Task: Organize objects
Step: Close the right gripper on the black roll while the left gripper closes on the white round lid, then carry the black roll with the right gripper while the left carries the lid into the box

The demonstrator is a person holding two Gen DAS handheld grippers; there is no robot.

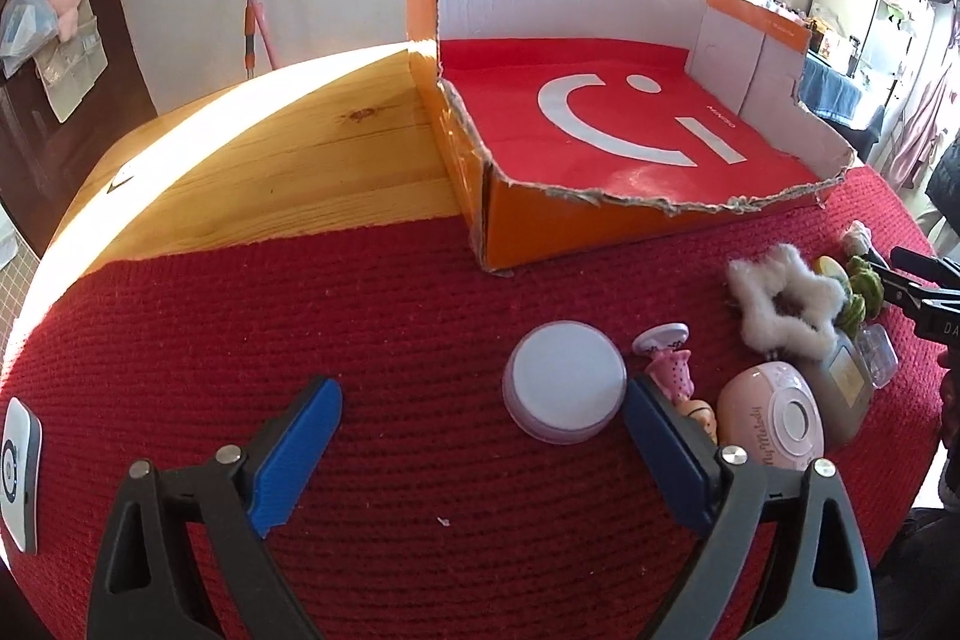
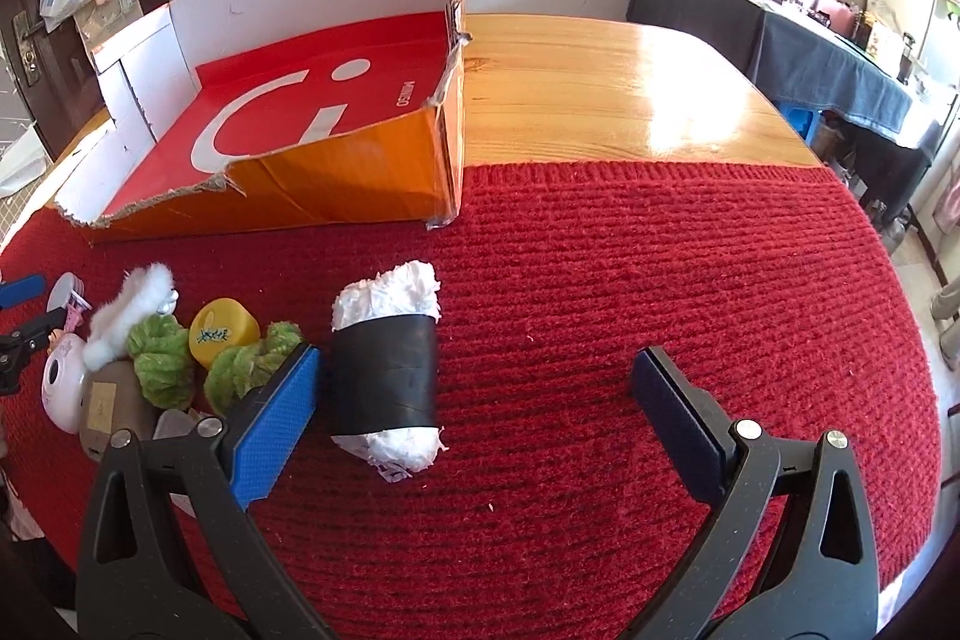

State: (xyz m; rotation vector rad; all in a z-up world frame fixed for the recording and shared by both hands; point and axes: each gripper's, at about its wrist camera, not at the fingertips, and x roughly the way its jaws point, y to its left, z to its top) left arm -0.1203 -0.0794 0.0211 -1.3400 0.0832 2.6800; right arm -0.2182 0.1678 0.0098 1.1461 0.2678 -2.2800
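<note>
In the left wrist view my left gripper (image 1: 483,394) hangs open over the red knitted mat (image 1: 300,328). A round white-lidded jar (image 1: 564,388) stands between its fingers, close against the right one and well clear of the left. In the right wrist view my right gripper (image 2: 477,361) is open too. A roll of white bags in a black band (image 2: 384,370) lies between its fingers, close to the left one. Behind both stands a torn orange cardboard box (image 1: 600,220) (image 2: 336,184) with a red floor and nothing in it.
Small things crowd together between the two grippers: a white fluffy scrunchie (image 1: 780,304), a green scrunchie (image 2: 162,358), a yellow cap (image 2: 219,331), a pink round device (image 1: 774,418), a pink figurine (image 1: 672,376) and a grey bottle (image 1: 840,388). A white gadget (image 1: 18,460) lies at the mat's left edge. Bare wooden tabletop (image 2: 600,100) flanks the box.
</note>
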